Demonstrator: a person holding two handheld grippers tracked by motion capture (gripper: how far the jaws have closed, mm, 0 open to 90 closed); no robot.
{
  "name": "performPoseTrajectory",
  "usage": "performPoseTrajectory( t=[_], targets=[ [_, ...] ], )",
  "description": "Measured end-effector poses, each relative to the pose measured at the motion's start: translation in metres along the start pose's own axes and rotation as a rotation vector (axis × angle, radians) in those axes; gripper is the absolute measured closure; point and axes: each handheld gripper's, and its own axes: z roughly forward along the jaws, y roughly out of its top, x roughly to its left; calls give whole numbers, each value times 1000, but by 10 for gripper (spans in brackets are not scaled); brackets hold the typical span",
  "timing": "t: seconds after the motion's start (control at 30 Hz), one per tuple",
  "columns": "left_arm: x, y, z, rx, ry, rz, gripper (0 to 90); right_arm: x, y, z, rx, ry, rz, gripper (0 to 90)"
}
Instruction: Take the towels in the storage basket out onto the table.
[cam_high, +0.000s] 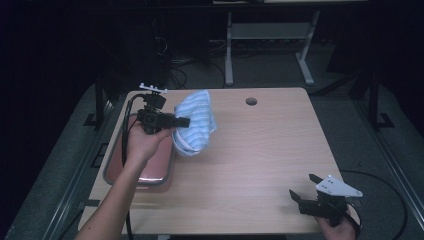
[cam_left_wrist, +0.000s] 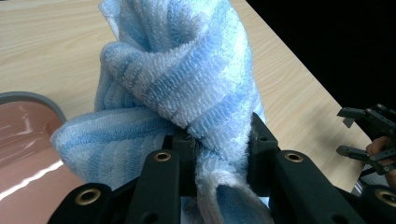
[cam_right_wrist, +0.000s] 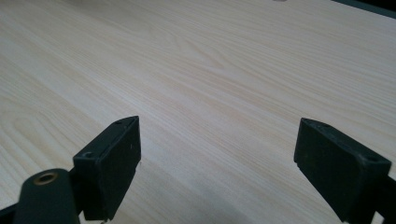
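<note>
A blue-and-white striped towel (cam_high: 197, 122) hangs bunched above the table's left half, its lower end near the wood. My left gripper (cam_high: 184, 121) is shut on it; in the left gripper view the towel (cam_left_wrist: 187, 84) bulges up between the two black jaws, with my left gripper (cam_left_wrist: 219, 149) clamped on a fold. A pink tray with a grey rim (cam_high: 150, 172) lies under and to the left of that hand, and its corner (cam_left_wrist: 28, 135) shows in the left gripper view. My right gripper (cam_high: 304, 186) rests open near the table's front right corner, with its gap (cam_right_wrist: 217, 154) over bare wood.
The light wooden table (cam_high: 260, 150) has a round cable hole (cam_high: 251, 101) near its far edge. Behind it stand a white desk frame (cam_high: 270, 45) and cables on the dark floor. The other gripper (cam_left_wrist: 369, 135) appears far right in the left gripper view.
</note>
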Motion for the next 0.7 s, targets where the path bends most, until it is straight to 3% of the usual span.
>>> performPoseTrajectory(
  t=[0.7],
  targets=[
    [-20, 8, 35, 37, -40, 33, 703, -2, -1, 0, 2, -3, 3, 143]
  ],
)
